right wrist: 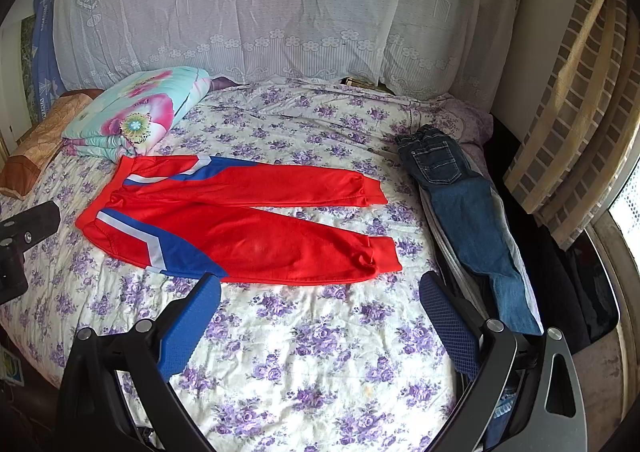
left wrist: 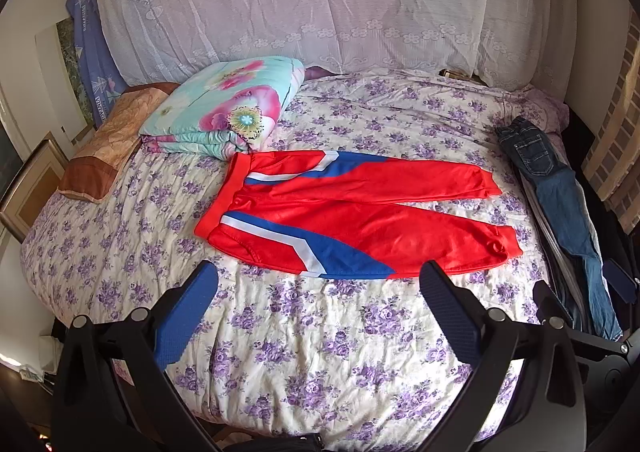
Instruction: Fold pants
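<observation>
Red track pants (left wrist: 360, 220) with blue and white stripes lie flat on the flowered bed, waistband to the left, both legs stretched to the right; they also show in the right wrist view (right wrist: 256, 228). My left gripper (left wrist: 320, 276) is open and empty, just in front of the near leg. My right gripper (right wrist: 320, 284) is open and empty, in front of the near leg's cuff end. Part of the left gripper (right wrist: 24, 236) shows at the left edge of the right wrist view.
A folded floral quilt (left wrist: 224, 108) sits behind the waistband. Blue jeans (left wrist: 560, 196) lie along the bed's right edge, also in the right wrist view (right wrist: 464, 212). A brown pillow (left wrist: 108, 148) is at the left. The flowered bedspread (left wrist: 320, 352) stretches in front.
</observation>
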Action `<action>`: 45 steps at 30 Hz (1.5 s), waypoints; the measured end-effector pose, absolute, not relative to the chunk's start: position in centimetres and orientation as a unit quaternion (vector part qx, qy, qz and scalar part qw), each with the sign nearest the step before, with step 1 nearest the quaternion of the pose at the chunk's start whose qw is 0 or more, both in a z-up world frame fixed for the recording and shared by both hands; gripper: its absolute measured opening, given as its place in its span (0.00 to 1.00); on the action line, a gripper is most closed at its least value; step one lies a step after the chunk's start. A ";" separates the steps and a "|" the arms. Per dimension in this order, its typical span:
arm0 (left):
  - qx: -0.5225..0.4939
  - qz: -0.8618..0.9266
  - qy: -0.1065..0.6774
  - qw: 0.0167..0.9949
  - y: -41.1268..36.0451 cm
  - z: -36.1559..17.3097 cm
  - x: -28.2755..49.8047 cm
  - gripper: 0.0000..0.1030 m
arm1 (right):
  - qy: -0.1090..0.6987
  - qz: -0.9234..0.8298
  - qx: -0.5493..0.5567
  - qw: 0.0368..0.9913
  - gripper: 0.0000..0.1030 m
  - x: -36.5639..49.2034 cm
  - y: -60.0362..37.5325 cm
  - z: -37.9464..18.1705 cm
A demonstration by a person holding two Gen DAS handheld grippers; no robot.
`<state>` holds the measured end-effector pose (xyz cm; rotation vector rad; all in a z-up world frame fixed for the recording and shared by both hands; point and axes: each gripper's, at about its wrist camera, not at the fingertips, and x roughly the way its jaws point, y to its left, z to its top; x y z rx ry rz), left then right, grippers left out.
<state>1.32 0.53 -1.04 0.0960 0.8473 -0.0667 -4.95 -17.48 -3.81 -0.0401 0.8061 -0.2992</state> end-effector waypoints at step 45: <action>0.008 -0.049 0.484 0.874 1.8 -5.1 3.8 0.96 | 0.426 -0.119 0.003 0.897 0.97 -3.2 -18.4 -6.9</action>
